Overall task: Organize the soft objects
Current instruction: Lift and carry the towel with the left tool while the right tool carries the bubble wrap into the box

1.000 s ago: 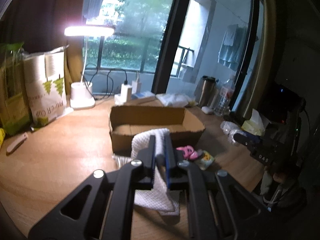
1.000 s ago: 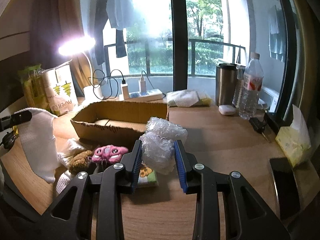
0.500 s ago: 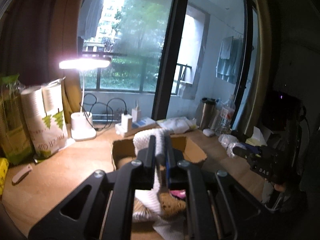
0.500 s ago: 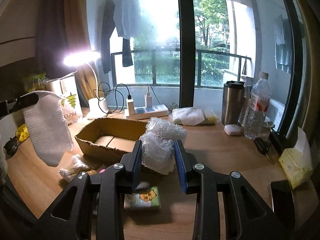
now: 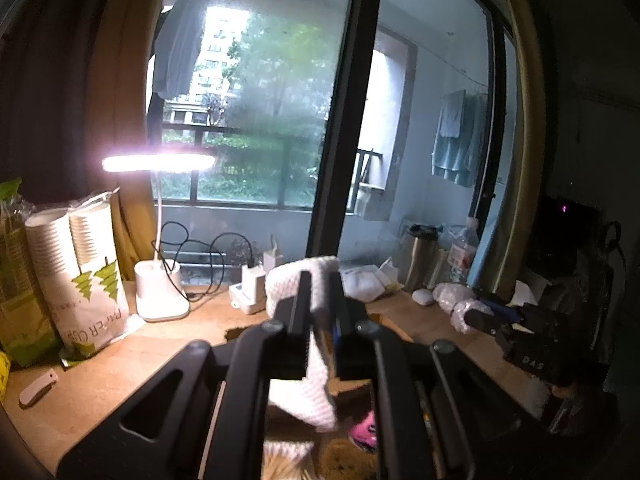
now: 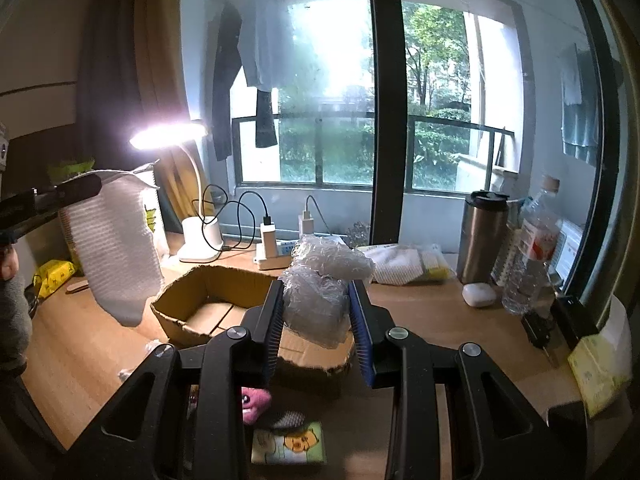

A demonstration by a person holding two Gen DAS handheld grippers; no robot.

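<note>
My left gripper (image 5: 320, 308) is shut on a white waffle-weave cloth (image 5: 316, 384) and holds it high above the desk; the cloth (image 6: 114, 248) hangs from it at the left of the right wrist view. My right gripper (image 6: 318, 312) is shut on a wad of clear bubble wrap (image 6: 320, 280), held above the open cardboard box (image 6: 200, 300). The same gripper with the wrap (image 5: 460, 304) shows at the right of the left wrist view. A pink plush toy (image 6: 254, 400), a small cartoon tissue pack (image 6: 288, 444) and a brown plush (image 5: 344, 456) lie on the desk in front of the box.
A lit desk lamp (image 6: 192, 200), power strip with chargers (image 6: 276, 248), paper-cup bag (image 5: 80, 276), steel tumbler (image 6: 484, 236), water bottle (image 6: 532, 248), white earbud case (image 6: 478, 294) and folded cloths (image 6: 408, 264) stand along the window side. A yellow tissue pack (image 6: 596, 364) is at the right edge.
Both grippers have risen well above the desk with their loads. The white cloth now hangs clear of the pile, and the bubble wrap has come closer to the box.
</note>
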